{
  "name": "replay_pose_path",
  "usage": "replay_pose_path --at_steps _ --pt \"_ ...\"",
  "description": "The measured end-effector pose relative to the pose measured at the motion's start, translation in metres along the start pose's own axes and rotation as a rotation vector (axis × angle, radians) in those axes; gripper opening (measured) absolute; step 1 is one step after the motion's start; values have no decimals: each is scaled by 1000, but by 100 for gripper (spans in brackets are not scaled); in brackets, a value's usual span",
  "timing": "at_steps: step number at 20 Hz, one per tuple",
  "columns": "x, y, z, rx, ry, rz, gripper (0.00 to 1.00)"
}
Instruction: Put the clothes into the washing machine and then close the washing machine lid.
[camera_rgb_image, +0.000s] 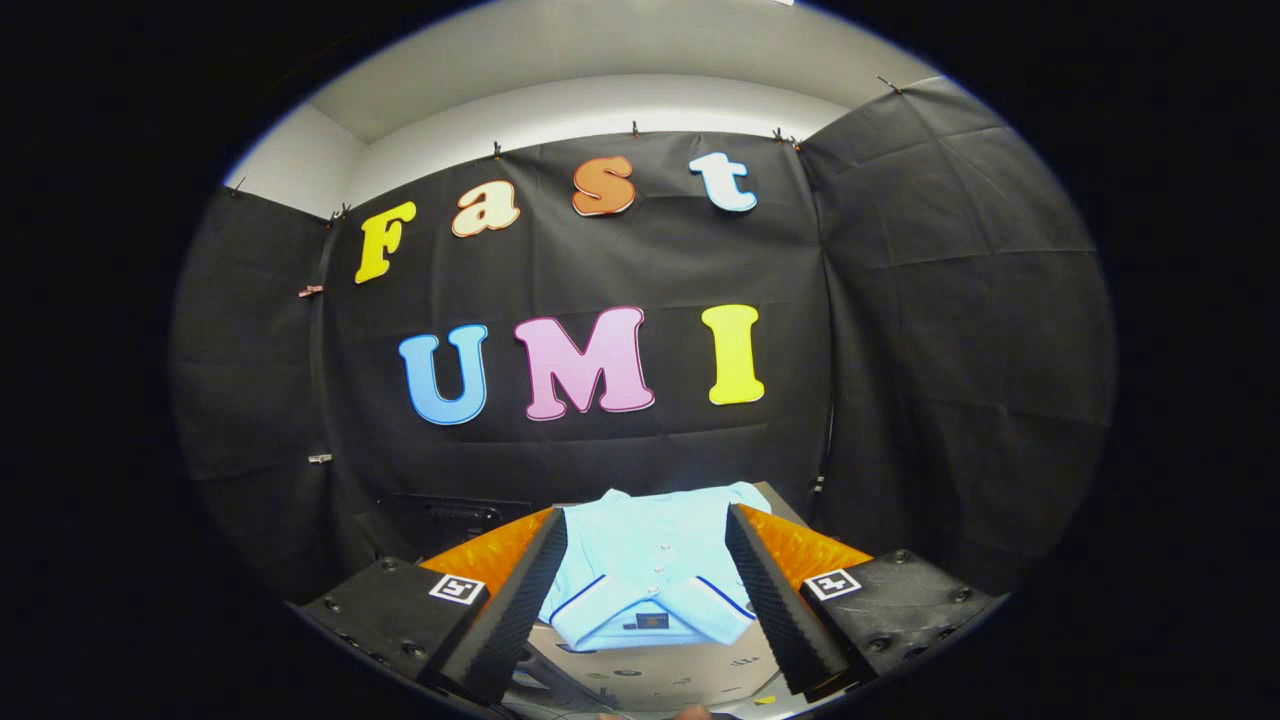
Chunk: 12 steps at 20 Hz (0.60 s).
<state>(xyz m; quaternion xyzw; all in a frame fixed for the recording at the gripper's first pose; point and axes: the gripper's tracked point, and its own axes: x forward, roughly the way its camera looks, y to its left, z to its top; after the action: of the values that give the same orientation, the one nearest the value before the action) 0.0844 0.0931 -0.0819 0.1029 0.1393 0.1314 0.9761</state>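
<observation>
The gripper (645, 600) is seen from behind its two fingers, which are spread wide apart, with ribbed pads (525, 600) facing inward across an open gap. In that gap, just ahead of the fingers and between them, a folded light blue shirt (650, 570) is laid flat, with small white buttons down its front, dark blue piping along the folded sleeves and a small dark tag at its near hem. Neither finger is seen to be pressed against the cloth; whether the pads touch its side edges cannot be told, as the shirt's edges are partly covered by the fingers. The shirt is borne on a pale tabletop (650, 675), of which a bare strip is shown nearer than the hem, between the finger bases. An orange surface (495, 555) is seen outside each finger, to either side of the shirt. Beyond the shirt's far edge, a dark boxy object (450, 515) is set low against the booth wall (950, 300), too dim to be identified. Above the garment, open room is left up to the black cloth wall, which closes the space at the back and on both sides.
</observation>
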Motion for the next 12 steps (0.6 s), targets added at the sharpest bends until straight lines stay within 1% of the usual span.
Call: replay_pose_path --at_steps 4,10,12 --pt "59 -6 -29 -64 111 -32 100" --pt "144 -12 -96 -56 302 -38 100" --pt "173 -19 -119 -73 364 -64 100"
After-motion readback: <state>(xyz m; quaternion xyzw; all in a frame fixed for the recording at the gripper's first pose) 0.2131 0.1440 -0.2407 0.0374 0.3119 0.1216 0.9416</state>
